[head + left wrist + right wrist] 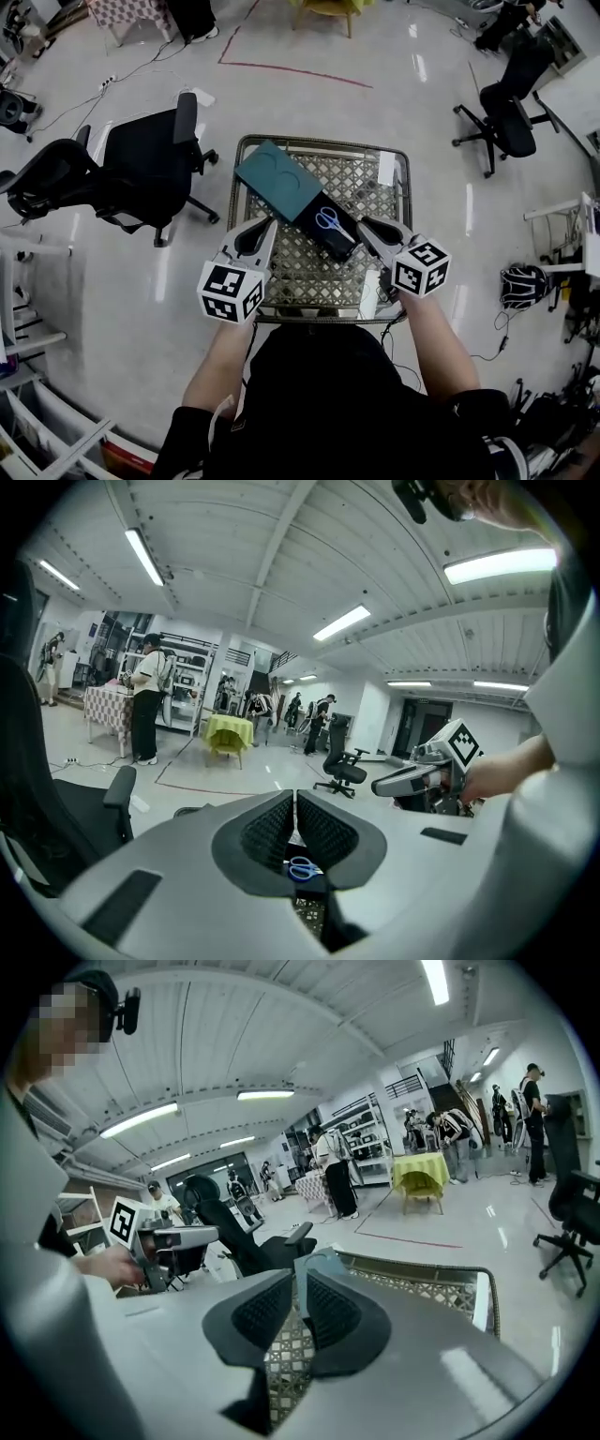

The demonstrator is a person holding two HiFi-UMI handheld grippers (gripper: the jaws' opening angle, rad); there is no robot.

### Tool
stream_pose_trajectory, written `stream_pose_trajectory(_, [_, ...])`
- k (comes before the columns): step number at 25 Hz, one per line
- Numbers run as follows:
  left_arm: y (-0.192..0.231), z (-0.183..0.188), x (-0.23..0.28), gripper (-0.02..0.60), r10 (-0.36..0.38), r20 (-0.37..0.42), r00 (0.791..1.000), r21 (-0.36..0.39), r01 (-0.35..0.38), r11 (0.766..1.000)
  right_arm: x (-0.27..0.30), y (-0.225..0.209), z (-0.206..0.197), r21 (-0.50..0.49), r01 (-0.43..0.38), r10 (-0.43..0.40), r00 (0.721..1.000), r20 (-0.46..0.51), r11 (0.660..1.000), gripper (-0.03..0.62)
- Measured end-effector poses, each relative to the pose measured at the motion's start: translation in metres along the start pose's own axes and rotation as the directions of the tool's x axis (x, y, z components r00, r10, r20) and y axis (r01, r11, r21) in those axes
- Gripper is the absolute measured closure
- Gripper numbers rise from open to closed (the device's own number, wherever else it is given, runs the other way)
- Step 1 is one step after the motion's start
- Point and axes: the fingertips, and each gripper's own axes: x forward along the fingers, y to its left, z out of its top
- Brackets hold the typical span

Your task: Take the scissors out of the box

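Observation:
Blue-handled scissors (327, 219) lie in an open dark box (339, 241) on a lattice-topped table (319, 143). The box's teal lid (277, 181) lies just up-left of it, touching it. My left gripper (270, 223) hovers at the box's left side, jaws shut and empty. In the left gripper view, the scissors (302, 869) show just below its pads (272, 832). My right gripper (364, 225) hangs at the box's right end, its jaws a narrow gap apart with nothing between them. In the right gripper view, the teal lid (319, 1262) peeks above the right gripper (300, 1288).
A black office chair (141, 169) stands close to the table's left side, another (511, 117) farther right. A white slip (386, 169) lies on the table's right part. A helmet (523, 281) and cables lie on the floor at right. People stand far off.

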Motion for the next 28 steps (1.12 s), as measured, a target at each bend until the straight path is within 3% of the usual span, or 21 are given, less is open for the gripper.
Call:
stream_pose_trajectory(12, [0.004,-0.035,0.017,0.565,0.033,-0.095,0.995,-0.03,-0.036,0.999,0.058,-0.029,-0.049,-0.145,-0.035,0.002,0.976,-0.22,0.989,0.507])
stream_pose_trajectory(23, [0.021,-0.07,0.023,0.565,0.078,-0.157,0.984,-0.05,-0.087,0.995,0.116,-0.066,-0.128,-0.285,-0.098,-0.042,0.893,-0.448,0.953,0.503])
stream_pose_trajectory(28, [0.025,-0.091,0.018,0.565,0.09,-0.16,0.983,-0.107,-0.108,0.988,0.134,-0.077,-0.157,-0.31,-0.118,-0.068,0.846,-0.529,0.943,0.491])
